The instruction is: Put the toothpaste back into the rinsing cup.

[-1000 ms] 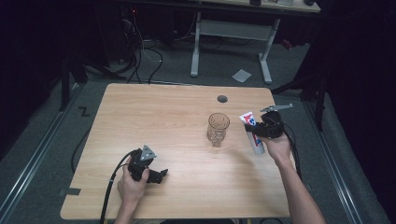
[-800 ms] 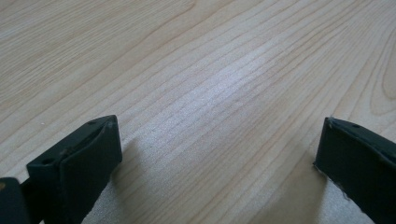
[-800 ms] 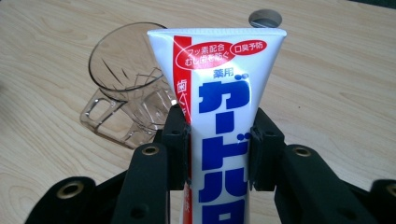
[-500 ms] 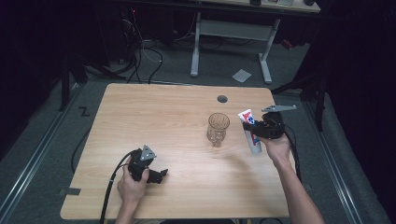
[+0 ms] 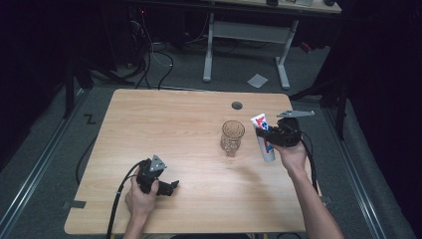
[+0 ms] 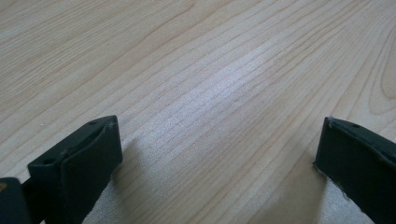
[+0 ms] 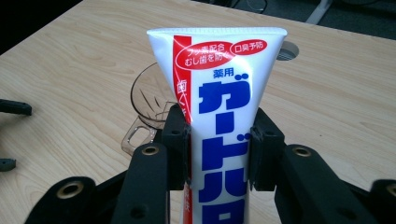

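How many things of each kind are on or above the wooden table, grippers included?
Toothpaste tube: 1, held upright in the right gripper
Clear glass: 1, standing on the table
Grippers: 2, with the left gripper open, holding nothing
Total: 4

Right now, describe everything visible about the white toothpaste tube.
The white plastic toothpaste tube with a red stripe and blue Japanese lettering stands upright, flat crimped end up. The right gripper has its black fingers pressed on both sides of its middle. It is beside the clear glass cup, near the wooden table's right edge.
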